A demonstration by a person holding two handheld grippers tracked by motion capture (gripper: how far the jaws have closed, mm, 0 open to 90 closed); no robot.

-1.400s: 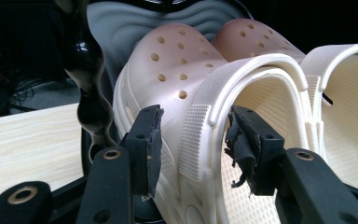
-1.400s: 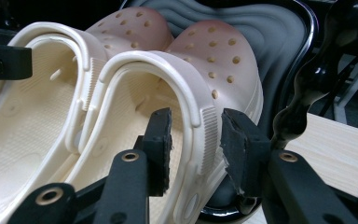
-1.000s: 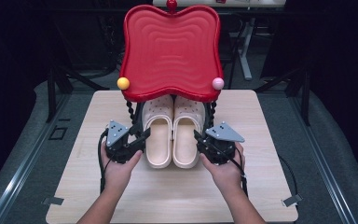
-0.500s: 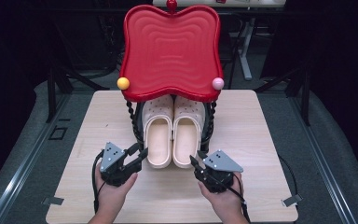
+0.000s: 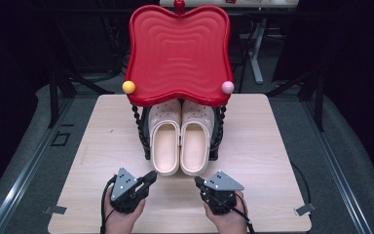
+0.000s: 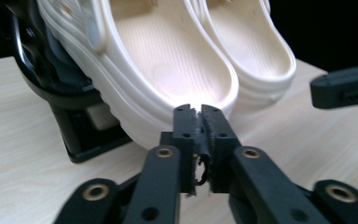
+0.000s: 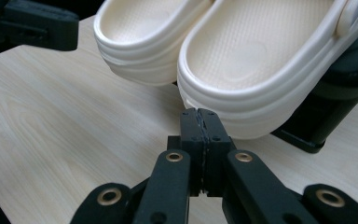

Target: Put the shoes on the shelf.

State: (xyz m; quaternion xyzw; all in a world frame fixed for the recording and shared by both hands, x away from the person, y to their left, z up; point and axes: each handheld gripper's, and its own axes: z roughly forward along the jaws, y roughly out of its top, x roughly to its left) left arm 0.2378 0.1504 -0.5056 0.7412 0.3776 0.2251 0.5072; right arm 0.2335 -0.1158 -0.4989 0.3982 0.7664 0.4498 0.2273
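A pale wood-grain bench (image 5: pixel 272 146) stood on grey floor (image 5: pixel 350 161) in a dark room. Two cream foam clogs (image 5: pixel 181 141) sat side by side on a black rack (image 5: pixel 215 141) under a red wavy tray (image 5: pixel 177 53). The left gripper (image 5: pixel 152 175) and right gripper (image 5: pixel 197 182) lay just before the clogs' heels, each with jaws just closed, pressed together on nothing.

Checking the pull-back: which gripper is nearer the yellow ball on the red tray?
Left. The left gripper sits below the yellow ball; the right gripper is farther across.
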